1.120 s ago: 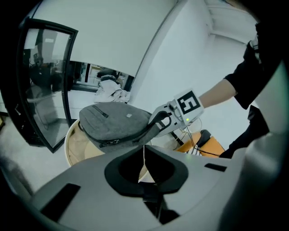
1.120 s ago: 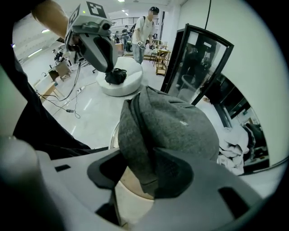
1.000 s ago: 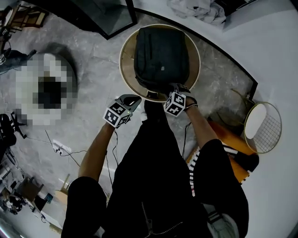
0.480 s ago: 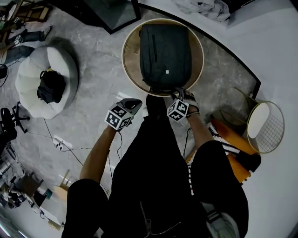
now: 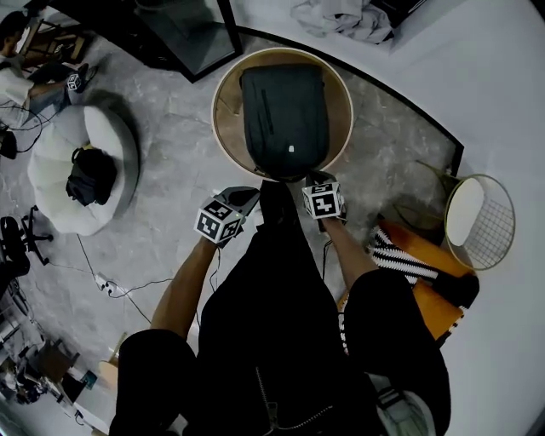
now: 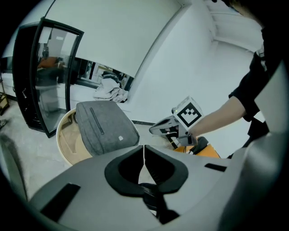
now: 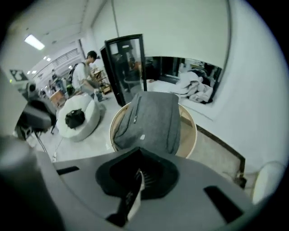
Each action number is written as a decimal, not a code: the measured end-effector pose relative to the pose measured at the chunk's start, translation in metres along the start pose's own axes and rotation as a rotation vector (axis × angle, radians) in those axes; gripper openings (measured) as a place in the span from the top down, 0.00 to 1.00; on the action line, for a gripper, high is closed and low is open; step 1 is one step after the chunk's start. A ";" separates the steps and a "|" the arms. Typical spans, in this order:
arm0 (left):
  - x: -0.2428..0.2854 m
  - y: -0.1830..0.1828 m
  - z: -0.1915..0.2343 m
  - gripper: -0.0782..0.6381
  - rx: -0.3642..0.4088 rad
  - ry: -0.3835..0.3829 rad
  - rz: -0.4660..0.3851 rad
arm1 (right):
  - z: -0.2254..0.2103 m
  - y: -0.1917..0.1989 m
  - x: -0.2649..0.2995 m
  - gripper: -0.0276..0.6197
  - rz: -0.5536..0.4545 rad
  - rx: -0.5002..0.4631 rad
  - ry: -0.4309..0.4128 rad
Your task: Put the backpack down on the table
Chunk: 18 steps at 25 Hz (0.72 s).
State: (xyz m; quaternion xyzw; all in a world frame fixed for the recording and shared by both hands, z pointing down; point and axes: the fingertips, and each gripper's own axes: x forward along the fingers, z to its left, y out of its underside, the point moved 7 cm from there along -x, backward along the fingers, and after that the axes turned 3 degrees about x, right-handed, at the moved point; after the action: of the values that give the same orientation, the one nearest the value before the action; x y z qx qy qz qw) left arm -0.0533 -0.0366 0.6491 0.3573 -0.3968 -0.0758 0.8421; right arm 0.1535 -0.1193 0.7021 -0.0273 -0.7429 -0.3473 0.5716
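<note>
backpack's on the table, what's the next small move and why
Probably just draw both grippers back and stop. The backpack lies flat on the round table. The left gripper is shut and empty, and the right gripper has just closed its jaws on nothing, so neither holds the bag.

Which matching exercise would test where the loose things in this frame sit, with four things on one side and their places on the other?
Things:
1. backpack
2. black bag
3. heap of pale clothes
4. wire-framed stand

Places:
A. on the white cushion on the floor
B. lying flat on the round wooden table
C. at the far right of the head view, apart from the table
D. heaped beyond the table's far side

Pairs: 1-B, 2-A, 3-D, 4-C
</note>
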 end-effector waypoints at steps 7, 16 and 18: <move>-0.016 -0.022 -0.029 0.86 0.066 -0.127 -0.139 | 0.022 -0.022 -0.060 0.94 -0.180 0.121 -0.042; -0.057 -0.055 -0.062 0.86 -0.023 -0.257 -0.368 | 0.076 -0.046 -0.159 0.94 -0.500 0.037 -0.081; -0.064 -0.062 -0.070 0.86 -0.009 -0.269 -0.402 | 0.084 -0.049 -0.176 0.94 -0.548 0.017 -0.077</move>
State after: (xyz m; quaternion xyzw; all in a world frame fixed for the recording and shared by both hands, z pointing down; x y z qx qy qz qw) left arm -0.0359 -0.0181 0.5390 0.4121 -0.4261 -0.2906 0.7511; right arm 0.1230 -0.0470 0.5165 0.1664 -0.7466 -0.4816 0.4276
